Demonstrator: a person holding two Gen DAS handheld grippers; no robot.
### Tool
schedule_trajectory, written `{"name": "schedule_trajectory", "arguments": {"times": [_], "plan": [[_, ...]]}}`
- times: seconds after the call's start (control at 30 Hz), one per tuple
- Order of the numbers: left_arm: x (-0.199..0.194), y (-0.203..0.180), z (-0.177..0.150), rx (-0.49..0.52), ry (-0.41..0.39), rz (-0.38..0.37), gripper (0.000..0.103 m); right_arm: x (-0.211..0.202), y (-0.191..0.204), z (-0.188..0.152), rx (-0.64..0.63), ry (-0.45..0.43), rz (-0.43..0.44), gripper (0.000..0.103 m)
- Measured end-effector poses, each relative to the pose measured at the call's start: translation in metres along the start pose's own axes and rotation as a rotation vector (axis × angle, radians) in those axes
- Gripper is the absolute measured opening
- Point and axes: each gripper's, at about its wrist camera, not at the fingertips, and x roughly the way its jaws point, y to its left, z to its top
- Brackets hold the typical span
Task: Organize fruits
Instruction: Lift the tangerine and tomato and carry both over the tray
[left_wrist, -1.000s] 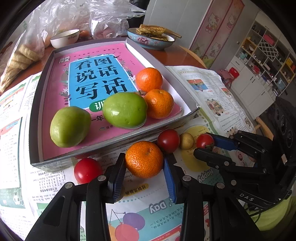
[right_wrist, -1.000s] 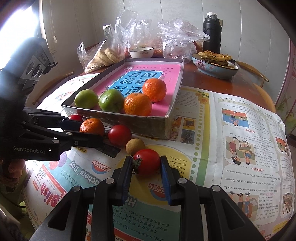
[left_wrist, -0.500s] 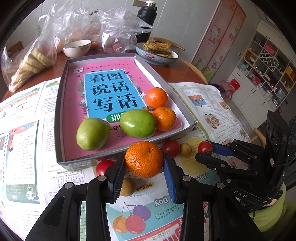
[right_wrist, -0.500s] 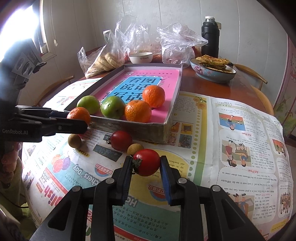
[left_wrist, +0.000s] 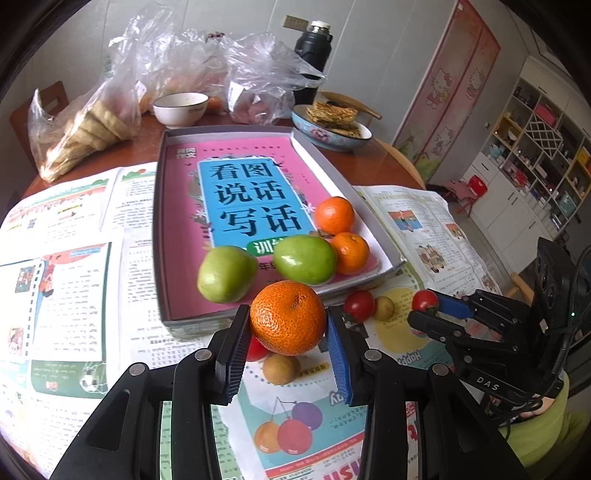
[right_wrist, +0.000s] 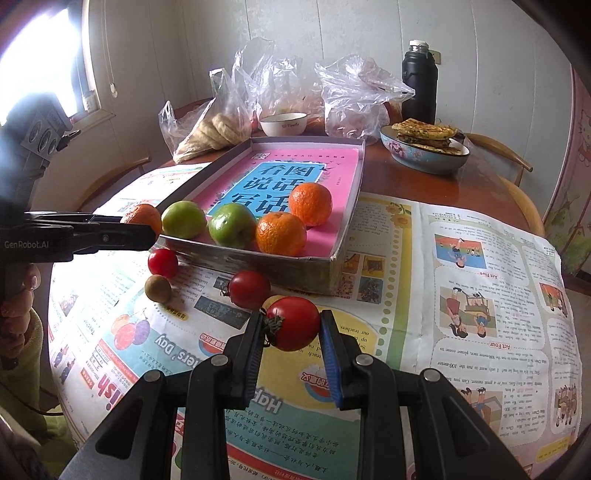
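Note:
My left gripper (left_wrist: 289, 325) is shut on an orange mandarin (left_wrist: 288, 317), held in the air just in front of the grey box's near wall (left_wrist: 184, 326). Inside the box lie two green apples (left_wrist: 227, 273) (left_wrist: 304, 258) and two mandarins (left_wrist: 334, 215) (left_wrist: 350, 253) on a pink book. My right gripper (right_wrist: 291, 328) is shut on a red tomato (right_wrist: 293, 323) just above the newspaper. Loose on the paper are two more tomatoes (right_wrist: 249, 288) (right_wrist: 162, 262) and a small brown fruit (right_wrist: 158, 289). The left gripper (right_wrist: 140, 230) shows at the left of the right wrist view, level with the box rim.
Newspaper covers the round wooden table. Behind the box stand a white bowl (left_wrist: 181, 109), plastic bags of food (left_wrist: 85, 129), a black flask (left_wrist: 312, 55) and a blue bowl of flatbread (left_wrist: 332, 125). A person's green sleeve (left_wrist: 543, 435) is at the lower right.
The left gripper has lifted the mandarin off the newspaper and pulled back, so the box now looks farther away. The right gripper holds its tomato almost still.

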Motion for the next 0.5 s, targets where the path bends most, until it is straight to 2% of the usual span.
{"name": "schedule_trajectory", "arguments": {"times": [0.23,0.5], "plan": [[-0.005,0.015,0.004,-0.036,-0.03,0.045,0.041,-0.002,0.001,0.003,0.001,-0.011,0.001,0.03],[-0.006,0.031,0.008,-0.069,-0.045,0.058,0.041,-0.002,0.003,0.011,-0.002,-0.027,0.0,0.03]]}}
